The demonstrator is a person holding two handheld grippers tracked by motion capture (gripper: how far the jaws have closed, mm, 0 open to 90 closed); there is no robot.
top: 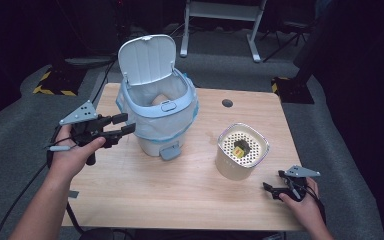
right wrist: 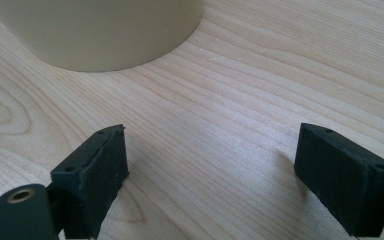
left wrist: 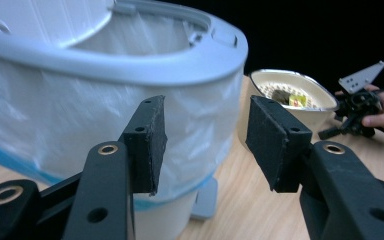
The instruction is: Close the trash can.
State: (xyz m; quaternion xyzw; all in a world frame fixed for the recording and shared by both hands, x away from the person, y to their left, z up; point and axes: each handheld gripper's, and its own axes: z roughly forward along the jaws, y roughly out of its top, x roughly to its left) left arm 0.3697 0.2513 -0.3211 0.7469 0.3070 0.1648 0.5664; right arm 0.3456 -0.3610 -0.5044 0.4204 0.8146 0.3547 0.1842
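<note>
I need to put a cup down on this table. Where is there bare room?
The front strip of the table, between the left gripper and the right gripper, is bare. So is the far right corner beyond the cream container. The gap between that container and the bin is tighter.

Table (top: 180, 195): pale wood grain, smooth matt finish. Bin (top: 155, 65): smooth plastic – lined with thin translucent film. Cream container (top: 232, 170): matt plastic. Gripper pads (left wrist: 150, 142): rough black foam.

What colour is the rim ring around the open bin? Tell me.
Pale blue-grey; the rim ring shows best in the high view, clamping a white bag.
</note>
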